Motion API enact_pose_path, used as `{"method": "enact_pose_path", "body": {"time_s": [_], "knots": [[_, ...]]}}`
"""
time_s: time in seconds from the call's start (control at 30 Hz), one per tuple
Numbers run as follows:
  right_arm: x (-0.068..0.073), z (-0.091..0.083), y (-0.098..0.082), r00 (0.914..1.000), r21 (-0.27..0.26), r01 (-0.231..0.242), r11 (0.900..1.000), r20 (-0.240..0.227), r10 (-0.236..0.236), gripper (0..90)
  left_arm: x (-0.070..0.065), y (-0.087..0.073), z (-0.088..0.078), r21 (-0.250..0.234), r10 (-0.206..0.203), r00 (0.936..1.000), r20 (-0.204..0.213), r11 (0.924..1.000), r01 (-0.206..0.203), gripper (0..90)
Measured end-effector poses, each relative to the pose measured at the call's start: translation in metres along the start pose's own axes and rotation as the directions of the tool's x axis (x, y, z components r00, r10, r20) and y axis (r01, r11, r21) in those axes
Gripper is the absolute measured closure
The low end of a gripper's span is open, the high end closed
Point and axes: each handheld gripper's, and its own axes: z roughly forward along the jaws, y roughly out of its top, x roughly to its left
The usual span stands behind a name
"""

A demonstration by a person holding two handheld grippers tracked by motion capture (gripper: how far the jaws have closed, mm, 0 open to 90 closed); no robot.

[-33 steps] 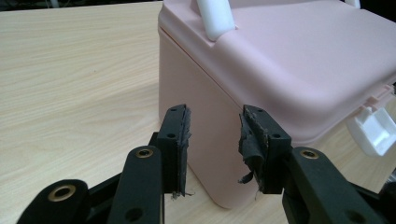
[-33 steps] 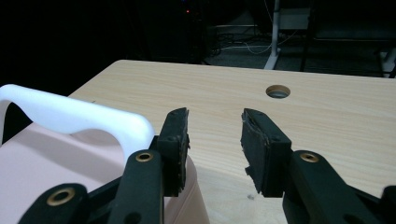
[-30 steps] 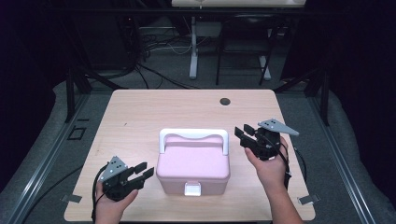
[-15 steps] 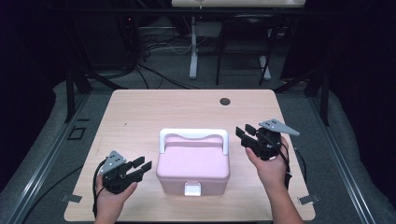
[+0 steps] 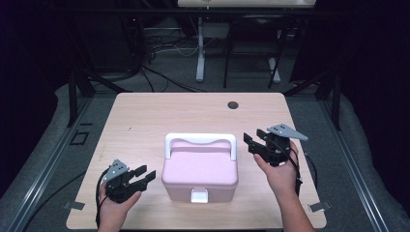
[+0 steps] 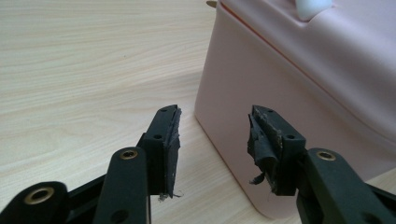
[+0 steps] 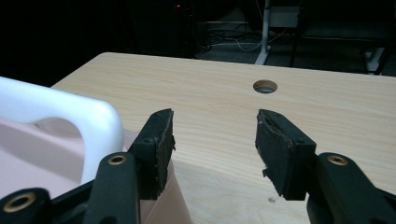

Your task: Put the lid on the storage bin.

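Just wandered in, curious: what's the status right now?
Both tongs open, empty: left, right. Pink box between them, lid shut, white handle up. Nothing in the way.

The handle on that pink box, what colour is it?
White. The handle arches over the pink box, clearest in the high view.
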Motion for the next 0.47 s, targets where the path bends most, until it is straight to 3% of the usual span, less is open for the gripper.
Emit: {"method": "enact_pose_path", "body": {"time_s": [0.27, 0.47], "knots": [[-0.0034, 0.0086, -0.0074, 0.9998, 0.057, 0.012, 0.998, 0.014, -0.013, 40.6, 0.002, -0.0035, 0.0029, 0.008, 0.004, 0.9999, -0.011, 1.0, -0.004, 44.8], [-0.0048, 0.0103, -0.0085, 0.9997, 0.067, 0.014, 0.998, 0.017, -0.015, 40.2, 0.0026, -0.0046, 0.0035, 0.012, 0.008, 1.0, -0.001, 0.9999, -0.008, 44.4]]}}
